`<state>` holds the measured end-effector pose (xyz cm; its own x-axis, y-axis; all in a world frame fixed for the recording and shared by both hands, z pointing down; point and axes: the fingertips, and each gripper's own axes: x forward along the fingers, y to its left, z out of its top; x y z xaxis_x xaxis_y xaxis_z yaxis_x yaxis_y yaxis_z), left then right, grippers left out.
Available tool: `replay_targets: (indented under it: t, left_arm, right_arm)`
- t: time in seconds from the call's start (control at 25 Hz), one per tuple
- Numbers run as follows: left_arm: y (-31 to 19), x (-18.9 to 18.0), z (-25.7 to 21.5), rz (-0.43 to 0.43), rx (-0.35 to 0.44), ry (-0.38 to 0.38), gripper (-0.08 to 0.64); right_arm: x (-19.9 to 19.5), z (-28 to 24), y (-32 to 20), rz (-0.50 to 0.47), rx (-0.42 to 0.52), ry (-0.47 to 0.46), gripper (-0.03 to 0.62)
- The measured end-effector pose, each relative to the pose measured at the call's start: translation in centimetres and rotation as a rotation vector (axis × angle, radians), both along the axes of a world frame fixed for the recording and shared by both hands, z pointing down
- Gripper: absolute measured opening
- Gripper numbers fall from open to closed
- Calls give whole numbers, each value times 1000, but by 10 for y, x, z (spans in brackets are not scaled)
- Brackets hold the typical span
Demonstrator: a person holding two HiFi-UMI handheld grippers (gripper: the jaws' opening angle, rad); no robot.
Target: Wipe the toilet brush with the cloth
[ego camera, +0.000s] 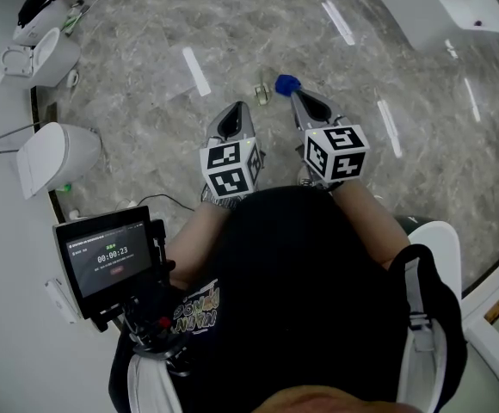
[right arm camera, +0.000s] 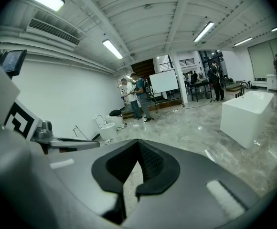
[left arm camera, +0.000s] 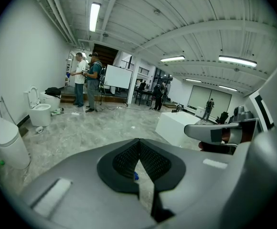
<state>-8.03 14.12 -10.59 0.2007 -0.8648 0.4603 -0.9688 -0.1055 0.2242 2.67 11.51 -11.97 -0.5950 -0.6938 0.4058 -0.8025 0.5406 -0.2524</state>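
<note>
Left claw (ego camera: 234,114) closed, nothing in it. Right claw (ego camera: 301,100) closed too, empty. One blue item (ego camera: 286,83) lies on the floor (ego camera: 146,24) just ahead of the right claw's tip; brush head or cloth, I can't tell. One small pale object (ego camera: 263,89) sits just beside it, ahead of the gap between both claws. Two toilets are well off to the left claw's side: one open toilet (ego camera: 47,54) and one lidded toilet (ego camera: 56,155), contents not visible. One white block (ego camera: 439,7) is far ahead-right of the right claw.
</note>
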Motion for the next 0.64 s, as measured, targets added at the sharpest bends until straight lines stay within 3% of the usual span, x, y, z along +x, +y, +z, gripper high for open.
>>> replay_targets:
  t: [0.64]
  left_arm:
    - [0,-5,-1,-23,0,-9,0]
  right_arm:
    - [-6,2,-2,-24,-14,-1,2]
